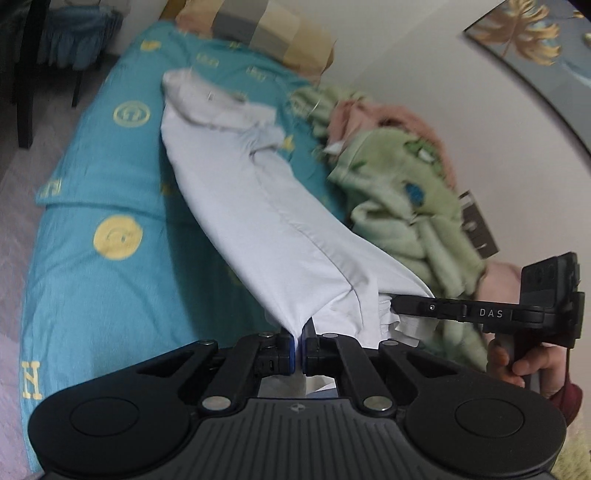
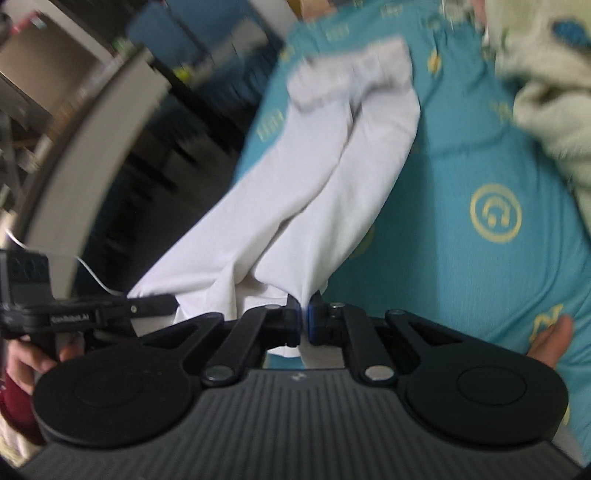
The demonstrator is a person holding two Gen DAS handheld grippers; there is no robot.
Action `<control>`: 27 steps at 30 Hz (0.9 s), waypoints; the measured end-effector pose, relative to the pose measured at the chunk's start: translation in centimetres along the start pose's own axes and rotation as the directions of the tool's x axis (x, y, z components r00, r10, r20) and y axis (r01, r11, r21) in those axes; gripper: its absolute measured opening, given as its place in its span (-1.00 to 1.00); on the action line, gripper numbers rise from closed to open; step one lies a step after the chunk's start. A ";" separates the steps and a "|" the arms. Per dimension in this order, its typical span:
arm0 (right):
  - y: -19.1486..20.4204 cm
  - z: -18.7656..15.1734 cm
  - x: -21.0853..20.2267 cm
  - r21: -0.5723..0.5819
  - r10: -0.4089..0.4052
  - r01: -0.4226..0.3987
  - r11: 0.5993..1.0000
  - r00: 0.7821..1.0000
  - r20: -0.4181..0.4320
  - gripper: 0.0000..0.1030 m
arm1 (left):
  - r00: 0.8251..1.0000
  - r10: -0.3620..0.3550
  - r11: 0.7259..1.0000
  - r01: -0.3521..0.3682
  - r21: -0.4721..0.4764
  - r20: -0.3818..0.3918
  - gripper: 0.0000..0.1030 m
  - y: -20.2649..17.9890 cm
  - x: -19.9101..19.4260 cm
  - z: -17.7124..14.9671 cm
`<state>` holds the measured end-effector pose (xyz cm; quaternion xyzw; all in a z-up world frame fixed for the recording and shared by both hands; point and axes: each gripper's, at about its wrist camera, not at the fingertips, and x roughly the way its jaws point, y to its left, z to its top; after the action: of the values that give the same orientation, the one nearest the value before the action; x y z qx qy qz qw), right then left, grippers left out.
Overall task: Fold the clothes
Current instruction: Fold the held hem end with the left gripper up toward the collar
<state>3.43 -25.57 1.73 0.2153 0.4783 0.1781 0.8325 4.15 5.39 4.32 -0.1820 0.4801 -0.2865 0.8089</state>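
jaws: both clamp smooth white trousers (image 1: 236,192) | over teal bedsheet (image 1: 103,177)

One white garment (image 1: 236,192) is in view, with two leg-like tubes running side by side. Two grippers show: the left gripper (image 1: 298,347) and the right gripper (image 2: 303,321), each with two fingers, so four fingers in all, every pair pinched onto the white cloth. One bed (image 1: 110,177) lies under it, covered by one teal sheet with yellow prints; three round yellow emblems can be counted in the left wrist view, the rest being blurred. One green fleece blanket (image 1: 399,206) is heaped on it, beside one pink cloth (image 1: 373,114). One checked pillow (image 1: 266,29), one framed picture (image 1: 535,40) and one dark chair (image 1: 33,66) complete the count.
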 end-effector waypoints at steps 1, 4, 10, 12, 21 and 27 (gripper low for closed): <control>0.2 0.2 -1.3 -0.001 0.014 -0.014 1.000 1.000 0.024 -0.87 | 1.000 -0.004 1.000 0.004 0.008 0.013 -0.94 -0.9 -1.0 -0.3; 0.6 -0.8 -4.5 -0.015 0.050 -0.049 0.999 0.996 0.071 -0.87 | 0.999 -0.013 0.999 0.011 0.042 0.041 -0.94 -3.3 -4.0 -2.0; 0.8 -6.7 -9.1 -0.060 0.082 -0.076 0.995 0.991 0.107 -0.87 | 0.998 -0.021 0.995 0.016 0.098 0.052 -0.94 -7.2 -8.1 -8.6; 0.6 -8.4 -10.1 -0.065 0.089 -0.082 0.994 0.990 0.112 -0.87 | 0.998 -0.022 0.993 0.016 0.114 0.059 -0.94 -8.0 -8.8 -10.3; -0.3 -7.0 -10.0 -0.024 0.064 -0.061 0.998 0.982 0.175 -0.87 | 0.991 0.022 0.989 -0.040 0.139 0.130 -0.93 -7.9 -7.7 -7.3; -2.1 -1.1 -4.8 0.012 0.019 -0.022 1.000 0.981 0.191 -0.86 | 0.983 0.088 0.988 -0.107 0.113 0.162 -0.93 -4.6 -2.0 -0.6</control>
<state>0.35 -29.57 3.60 0.2425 0.3952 0.1618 0.8711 1.55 3.07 7.98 -0.1308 0.4051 -0.2601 0.8667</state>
